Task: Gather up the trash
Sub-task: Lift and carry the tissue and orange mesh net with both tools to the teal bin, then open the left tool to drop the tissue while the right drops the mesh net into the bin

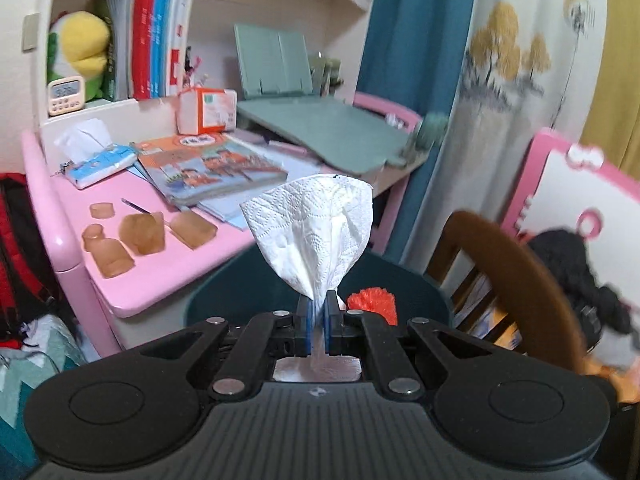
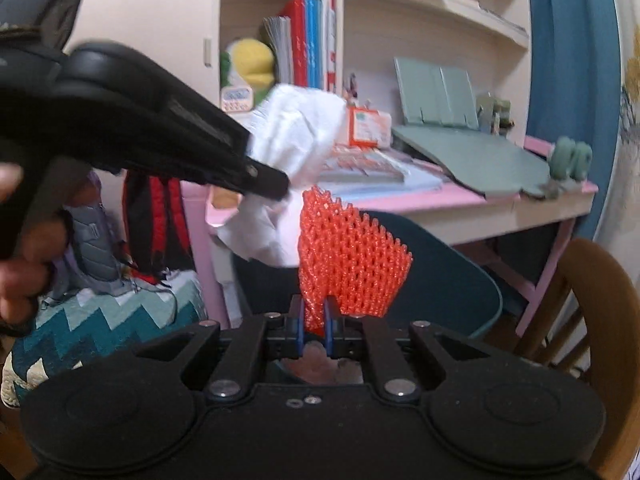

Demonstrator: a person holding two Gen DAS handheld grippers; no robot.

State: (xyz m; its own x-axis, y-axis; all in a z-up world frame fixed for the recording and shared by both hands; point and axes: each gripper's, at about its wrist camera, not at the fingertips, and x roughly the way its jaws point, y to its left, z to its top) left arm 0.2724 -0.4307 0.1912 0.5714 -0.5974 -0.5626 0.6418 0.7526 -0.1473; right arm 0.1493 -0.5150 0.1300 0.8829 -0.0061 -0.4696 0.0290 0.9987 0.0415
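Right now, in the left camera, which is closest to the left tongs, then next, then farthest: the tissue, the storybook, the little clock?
1. Tissue: pinched in the left tongs.
2. Storybook: on the pink desk, up and left.
3. Clock: back on the shelf, far left.

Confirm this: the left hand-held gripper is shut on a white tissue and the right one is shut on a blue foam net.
Wrong colour. The net in the right hand-held gripper is orange-red, as the right wrist view shows. The left hand-held gripper is indeed shut on a white tissue.
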